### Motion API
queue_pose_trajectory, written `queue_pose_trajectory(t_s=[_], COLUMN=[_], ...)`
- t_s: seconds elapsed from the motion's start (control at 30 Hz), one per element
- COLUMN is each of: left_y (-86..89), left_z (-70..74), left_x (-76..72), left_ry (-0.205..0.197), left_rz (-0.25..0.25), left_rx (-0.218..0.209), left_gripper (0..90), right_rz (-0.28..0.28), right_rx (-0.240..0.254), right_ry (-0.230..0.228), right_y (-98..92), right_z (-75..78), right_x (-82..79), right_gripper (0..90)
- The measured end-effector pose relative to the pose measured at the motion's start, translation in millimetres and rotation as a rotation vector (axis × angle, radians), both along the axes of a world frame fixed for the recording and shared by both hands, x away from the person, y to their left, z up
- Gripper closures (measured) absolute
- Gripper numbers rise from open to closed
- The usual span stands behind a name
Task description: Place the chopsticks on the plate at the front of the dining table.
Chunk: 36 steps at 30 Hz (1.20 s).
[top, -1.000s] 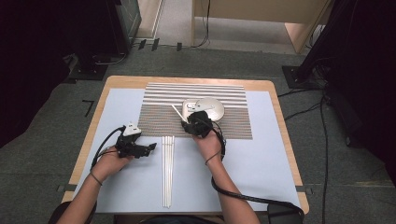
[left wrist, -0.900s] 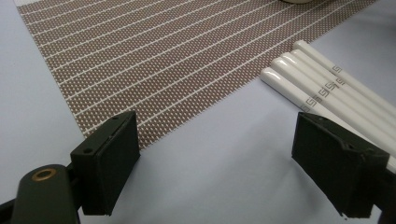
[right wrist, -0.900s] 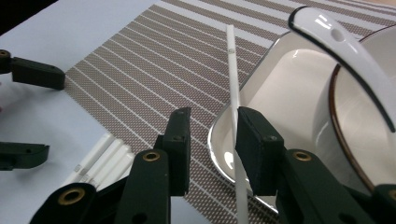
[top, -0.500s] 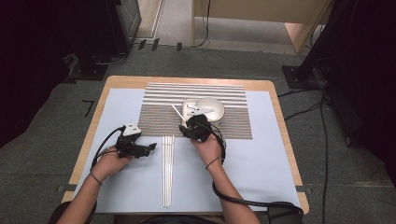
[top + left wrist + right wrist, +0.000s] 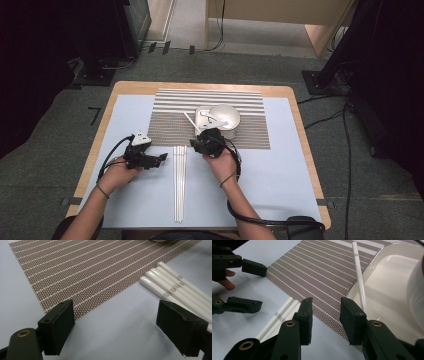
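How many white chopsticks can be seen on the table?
5. Four chopsticks lie side by side on the blue table cover, near the striped placemat edge; the fifth chopstick leans on the rim of the white dish on the placemat. Others may be hidden.

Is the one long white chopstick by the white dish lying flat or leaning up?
Leaning: the long white chopstick rests slanted against the white dish's rim, with its far end on the striped brown placemat.
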<state>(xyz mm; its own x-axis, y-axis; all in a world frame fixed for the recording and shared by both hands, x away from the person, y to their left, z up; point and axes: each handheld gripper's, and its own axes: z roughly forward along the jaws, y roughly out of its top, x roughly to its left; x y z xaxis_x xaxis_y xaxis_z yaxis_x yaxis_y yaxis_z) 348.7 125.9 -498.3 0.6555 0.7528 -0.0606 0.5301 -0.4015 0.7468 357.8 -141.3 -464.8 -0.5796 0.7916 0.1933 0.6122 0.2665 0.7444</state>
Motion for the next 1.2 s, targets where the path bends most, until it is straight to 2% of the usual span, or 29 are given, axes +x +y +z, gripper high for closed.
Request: queue_pose_trajectory(t_s=[0.4, 1.2], left_y=[0.0, 0.1], left_z=[0.0, 0.1], left_x=[0.0, 0.0], left_ry=[0.000, 0.000], left_rz=[0.000, -0.002], left_rx=[0.000, 0.003], left_gripper=[14.7, 14.6], right_rz=[0.009, 0.038], right_rx=[-0.005, 0.003], right_ry=[-0.016, -0.002], right_y=[2.3, 13.2], right_z=[-1.3, -12.5], right_x=[-10.3, -29.6], right_gripper=[61.9, 60.6])
